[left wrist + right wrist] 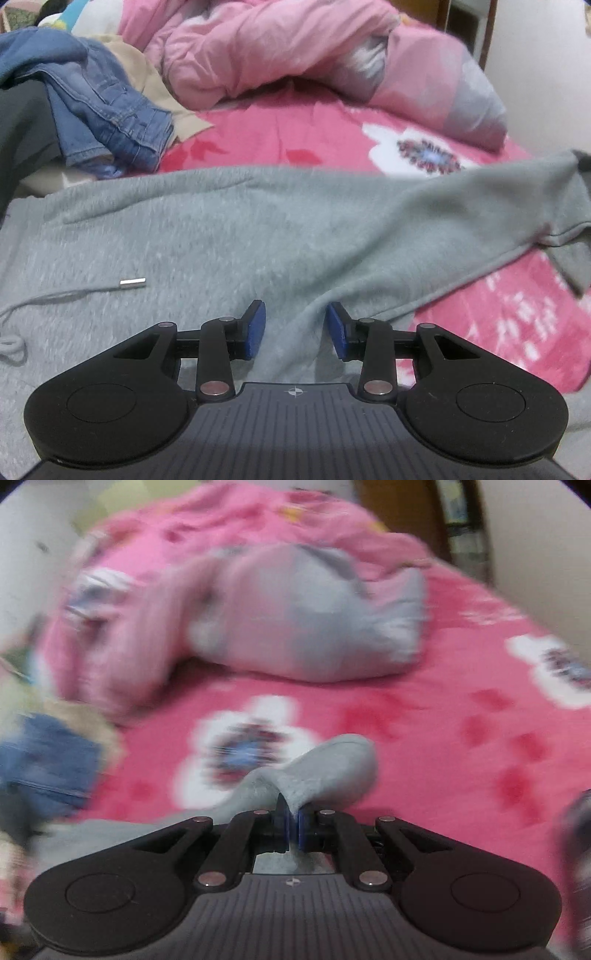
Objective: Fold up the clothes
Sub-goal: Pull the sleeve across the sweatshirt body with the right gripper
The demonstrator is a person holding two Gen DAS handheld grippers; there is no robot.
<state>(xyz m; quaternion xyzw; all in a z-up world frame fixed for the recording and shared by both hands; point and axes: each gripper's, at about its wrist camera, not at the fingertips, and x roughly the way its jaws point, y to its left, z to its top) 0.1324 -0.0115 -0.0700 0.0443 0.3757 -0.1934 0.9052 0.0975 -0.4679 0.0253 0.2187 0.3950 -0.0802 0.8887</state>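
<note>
A grey fleece hoodie (258,229) lies spread flat on the bed, one sleeve (480,206) stretched out to the right. Its drawstring with a metal tip (133,283) lies at the left. My left gripper (295,325) hovers low over the hoodie's body with its blue pads apart and nothing pinched between them. In the blurred right wrist view, my right gripper (291,812) is shut on a fold of the grey hoodie fabric (325,768), which bulges up in front of the jaws above the sheet.
The bed has a pink flowered sheet (277,136). A bunched pink and grey quilt (277,48) lies at the back. Blue jeans (110,110), a beige garment (147,74) and a dark garment (22,125) are piled at the left. A pale wall stands at the right.
</note>
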